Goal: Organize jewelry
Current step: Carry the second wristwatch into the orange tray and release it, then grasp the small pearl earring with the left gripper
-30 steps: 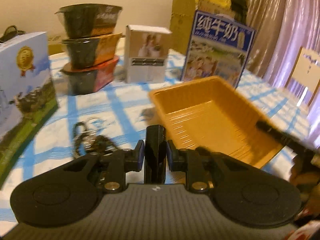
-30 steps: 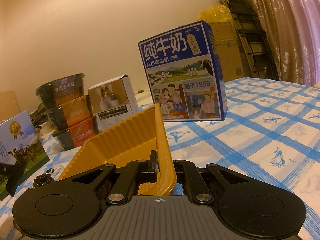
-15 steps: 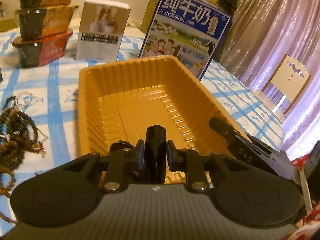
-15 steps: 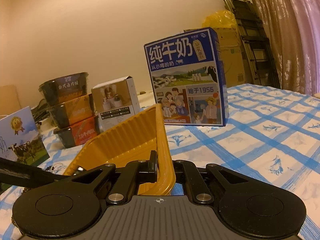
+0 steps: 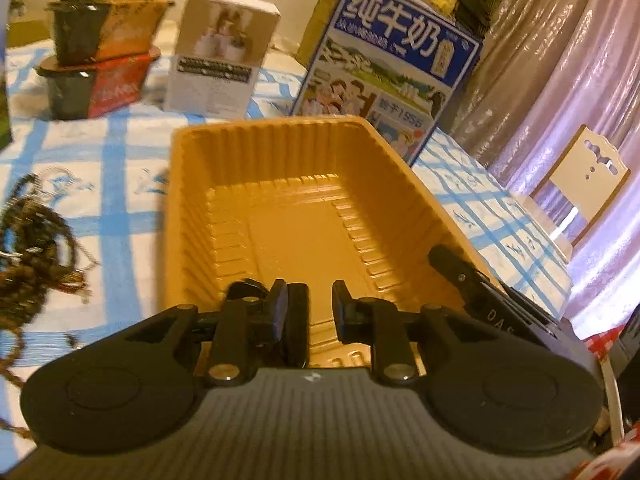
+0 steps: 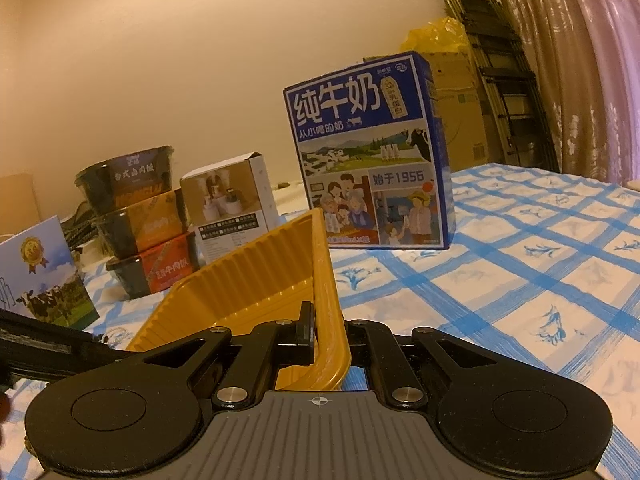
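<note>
My right hand-held gripper [image 6: 328, 332] is clamped on the near right wall of the yellow plastic tray [image 5: 280, 240], so the ribbed rim stands between its 2 fingers. My left hand-held gripper [image 5: 320, 312] hangs over the tray's near end with its fingers parted by a narrow gap. A dark piece sits against the left finger, but I cannot tell whether it is part of the tool or something carried.

The jewelry, a tangle of dark bead strands [image 5: 32, 240], lies on the blue-checked tablecloth [image 5: 120, 168] just left of the tray, outside it. The tray's floor looks bare. Behind the tray stand a blue milk carton box [image 5: 384, 80], a small white box [image 5: 220, 56] and a stack of 3 instant noodle bowls [image 5: 100, 48].

I judge the step in hand is bracing the tray while the left tool goes for the beads. To do it well, I should keep the right grip firm and the tray flat on the table. The left tool should open wider and close on a thick part of the tangle. It should lift high enough that trailing strands clear the tray's left rim, then let go low over the tray's floor.
</note>
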